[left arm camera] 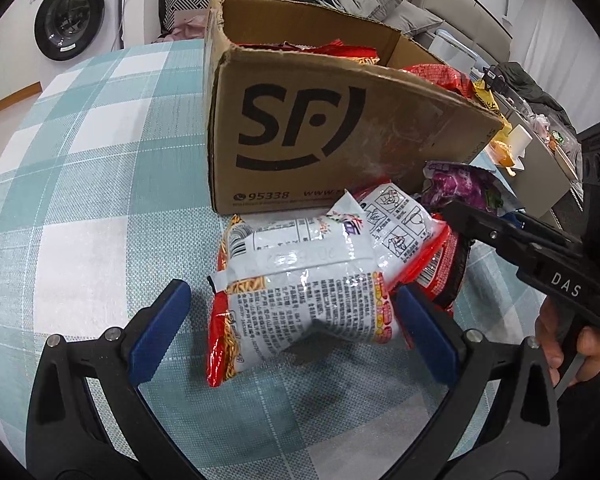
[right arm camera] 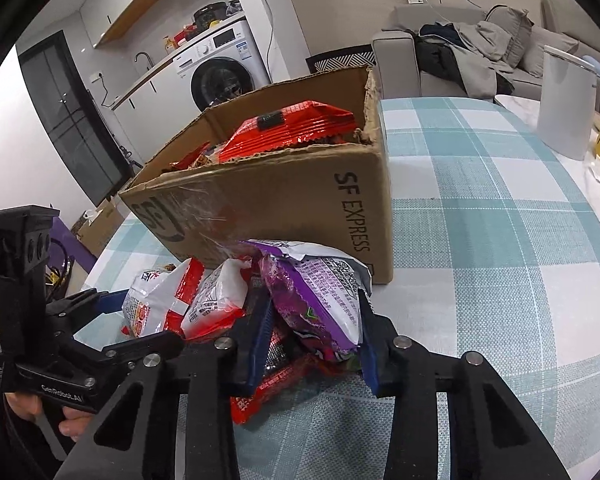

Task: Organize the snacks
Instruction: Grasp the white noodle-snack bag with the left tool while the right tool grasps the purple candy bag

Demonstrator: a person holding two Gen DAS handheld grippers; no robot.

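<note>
Right gripper (right arm camera: 314,330) clamps one purple packet (right arm camera: 320,300) (one box (right arm camera: 300,196) behind).

The near edge of the table (left arm camera: 80,208) is blocked by a heap of snack packets (left arm camera: 300,280), pressed against the cardboard box (left arm camera: 340,132). Open cloth is left either side; the box top stands open, partly filled.
</note>
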